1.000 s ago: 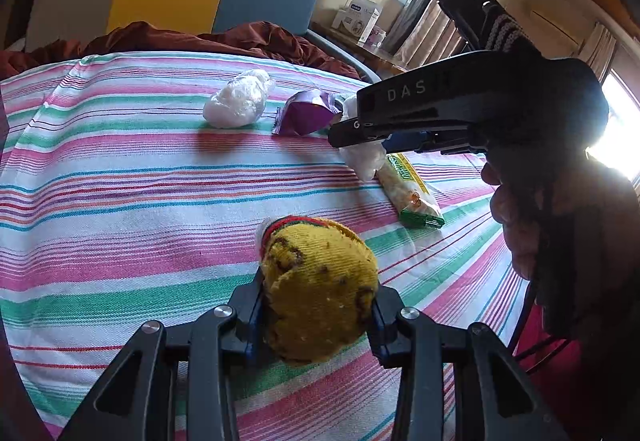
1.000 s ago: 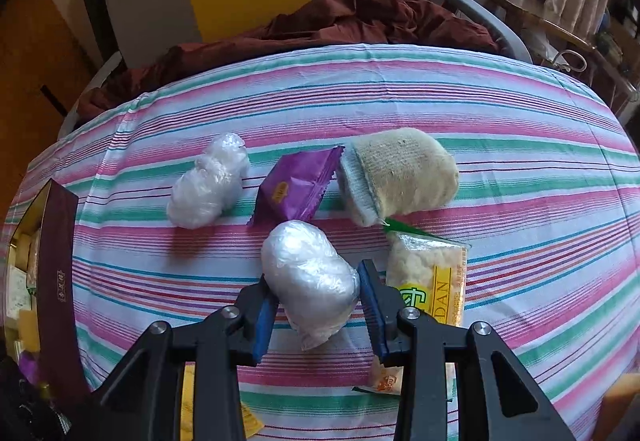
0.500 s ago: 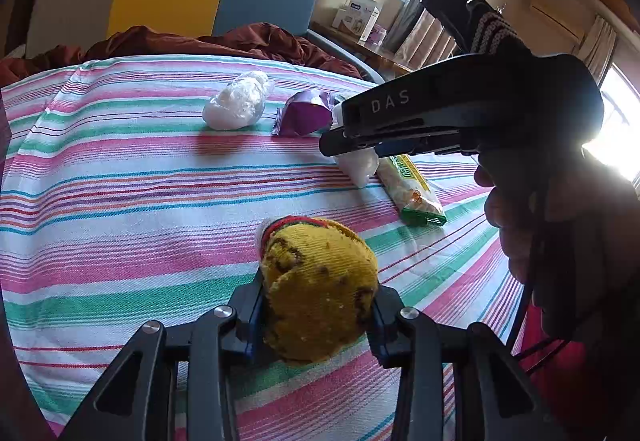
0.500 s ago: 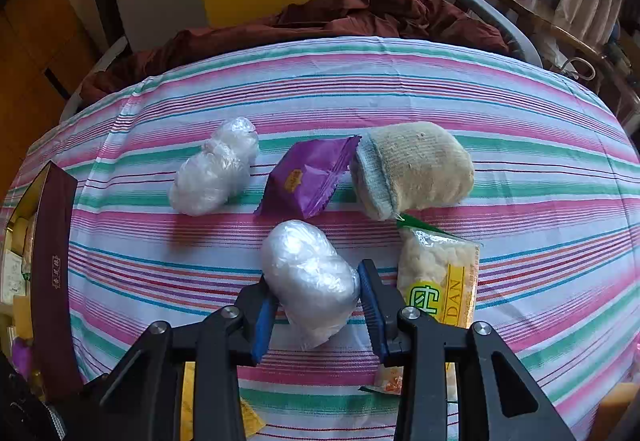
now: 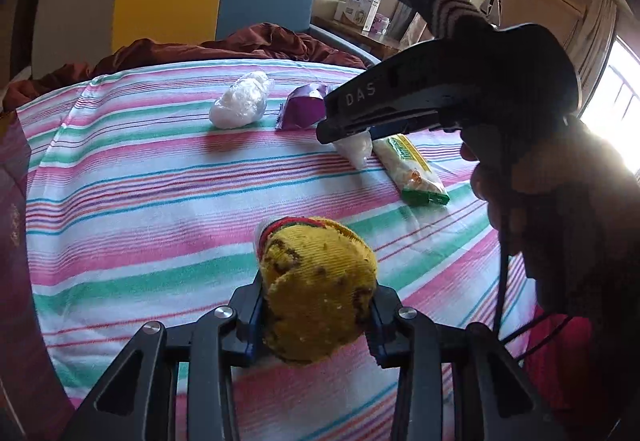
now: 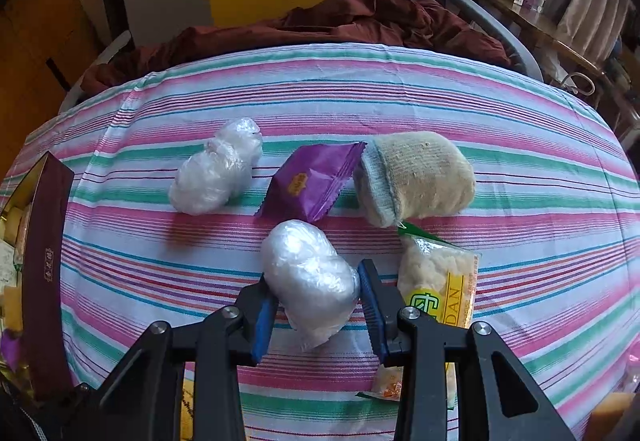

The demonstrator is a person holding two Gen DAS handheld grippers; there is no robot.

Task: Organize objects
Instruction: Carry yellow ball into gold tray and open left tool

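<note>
Plastic bundle (image 6: 310, 279) lengthwise between jaws.

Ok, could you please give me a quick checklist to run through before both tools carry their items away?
1. Left tool shut on the yellow sock ball: ok.
2. Right tool shut on the plastic-wrapped bundle: ok.
3. Bundle clear of the purple packet and the snack bag: cannot tell.
4. Beige sock roll and second plastic bundle resting apart from the tools: ok.
5. Maroon box at left open for drop-off: ok.
6. Sock ball lifted off the striped cloth: cannot tell.
</note>
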